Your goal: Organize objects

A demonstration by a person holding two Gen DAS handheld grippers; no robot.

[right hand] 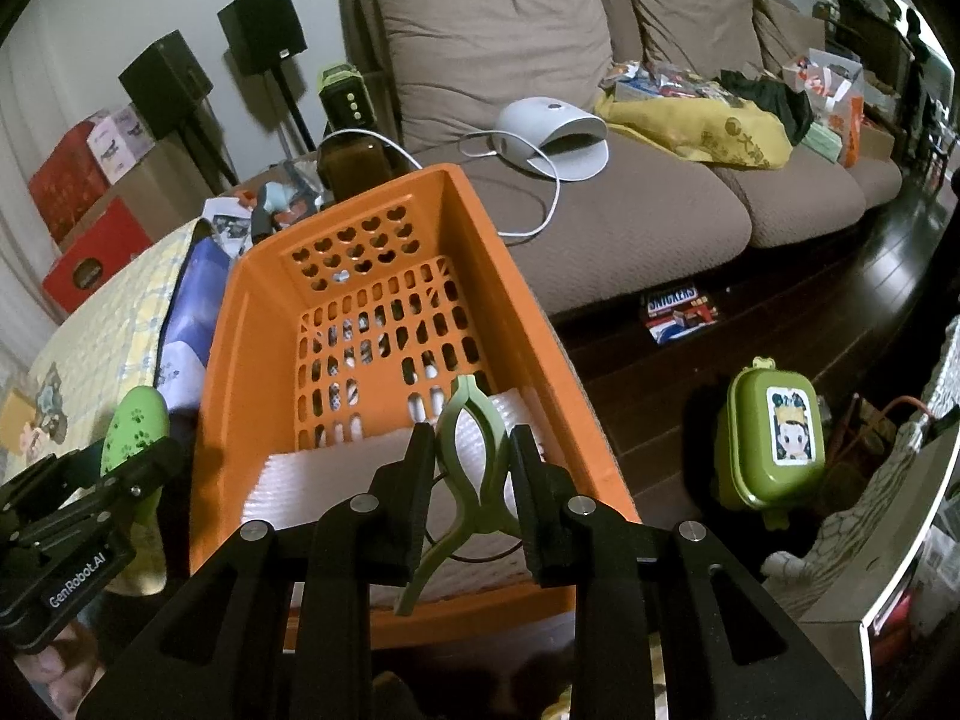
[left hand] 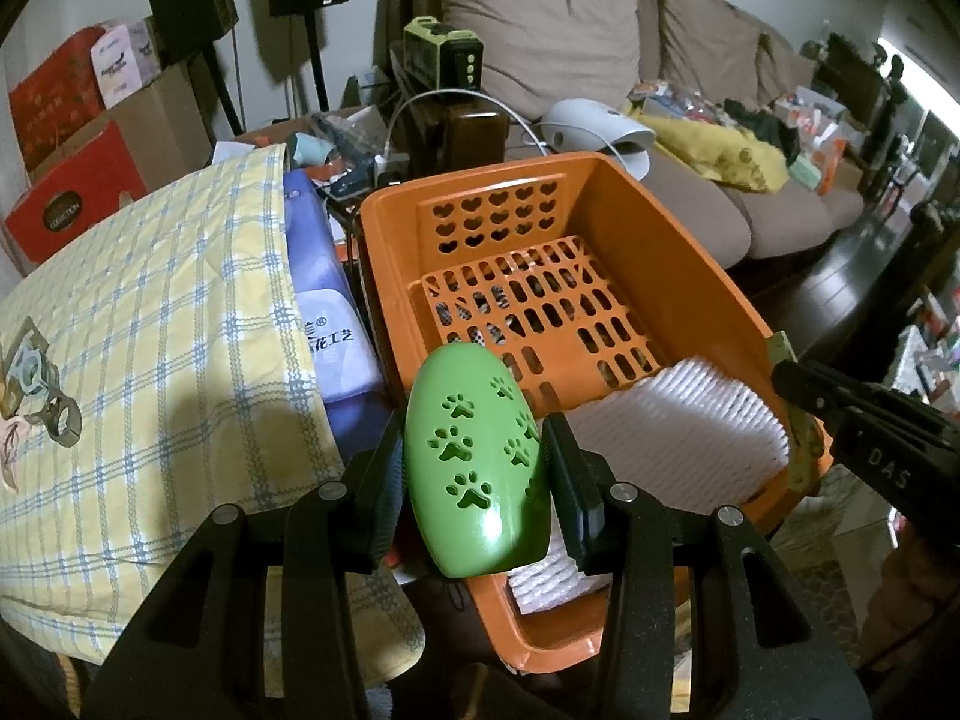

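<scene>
My left gripper (left hand: 474, 468) is shut on a green oval case with paw-print cutouts (left hand: 474, 468), held over the near left edge of the orange basket (left hand: 654, 228). My right gripper (right hand: 471, 462) is shut on an olive-green clip (right hand: 468, 468), held above the near end of the same orange basket (right hand: 240, 360). White foam netting (left hand: 672, 426) lies in the basket's near end. In the right wrist view the left gripper (right hand: 135, 456) and its green case (right hand: 135, 420) show at the left. The right gripper's fingers (left hand: 840, 414) with the clip's tip (left hand: 780, 354) enter the left wrist view at the right.
A yellow checked cloth (left hand: 150, 324) and a purple pack (left hand: 327, 312) lie left of the basket. A brown sofa (right hand: 600, 210) behind holds a white device (right hand: 552, 138) and yellow bag (right hand: 708, 132). A green lunch box (right hand: 771, 438) and Snickers pack (right hand: 678, 309) lie on the dark floor.
</scene>
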